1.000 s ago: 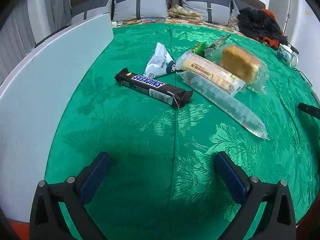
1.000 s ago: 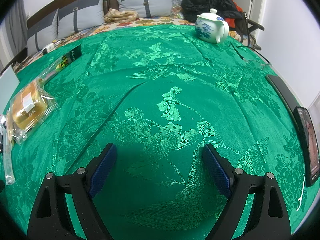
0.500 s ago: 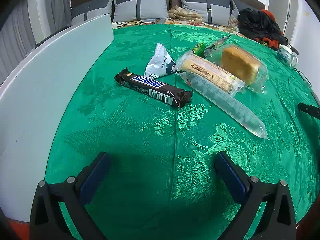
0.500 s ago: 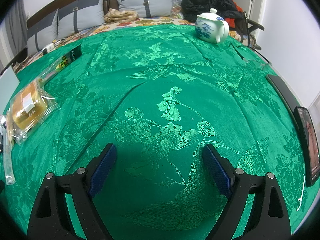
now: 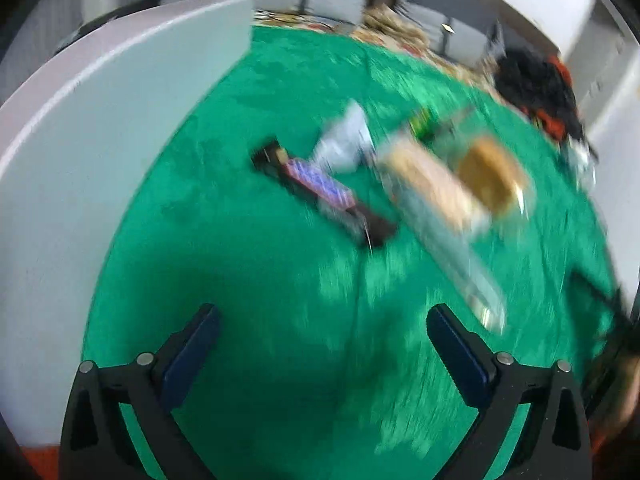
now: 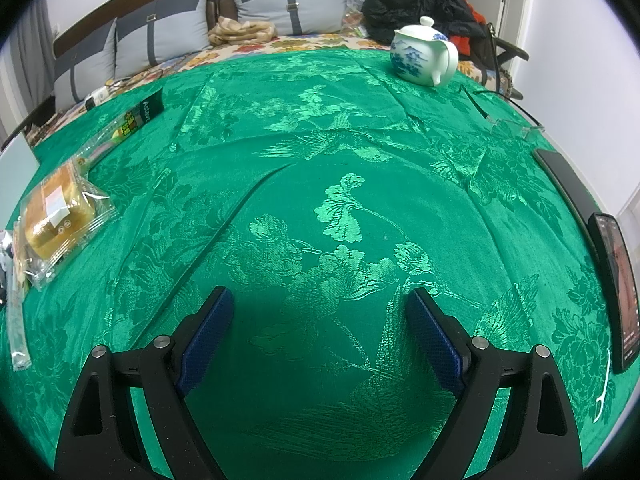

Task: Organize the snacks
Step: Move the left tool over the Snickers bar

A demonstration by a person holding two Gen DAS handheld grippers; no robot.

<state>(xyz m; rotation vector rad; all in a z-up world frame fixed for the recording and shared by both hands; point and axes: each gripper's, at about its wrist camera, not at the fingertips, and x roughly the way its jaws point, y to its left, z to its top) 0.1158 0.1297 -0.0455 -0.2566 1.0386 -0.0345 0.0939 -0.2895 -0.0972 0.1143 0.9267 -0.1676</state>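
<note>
The left wrist view is blurred by motion. A dark Snickers bar (image 5: 320,188) lies on the green tablecloth (image 5: 248,272), with a white pouch (image 5: 344,144), a biscuit pack (image 5: 432,188), a wrapped bread loaf (image 5: 490,172) and a long clear pack (image 5: 460,260) beside it. My left gripper (image 5: 322,316) hovers short of the bar, its jaws closing slightly with nothing between them. My right gripper (image 6: 316,296) stands open over bare cloth. The bread loaf (image 6: 52,216) and a green stick pack (image 6: 132,120) lie far to its left.
A white box wall (image 5: 100,140) rises along the left of the left gripper. A blue-and-white teapot (image 6: 424,56), glasses (image 6: 512,124) and a phone (image 6: 616,284) sit at the right side of the table. Cushions and dark clothes lie behind the table.
The left gripper has lifted and rolled, so the snacks now sit tilted and blurred in its view. The right gripper has kept still.
</note>
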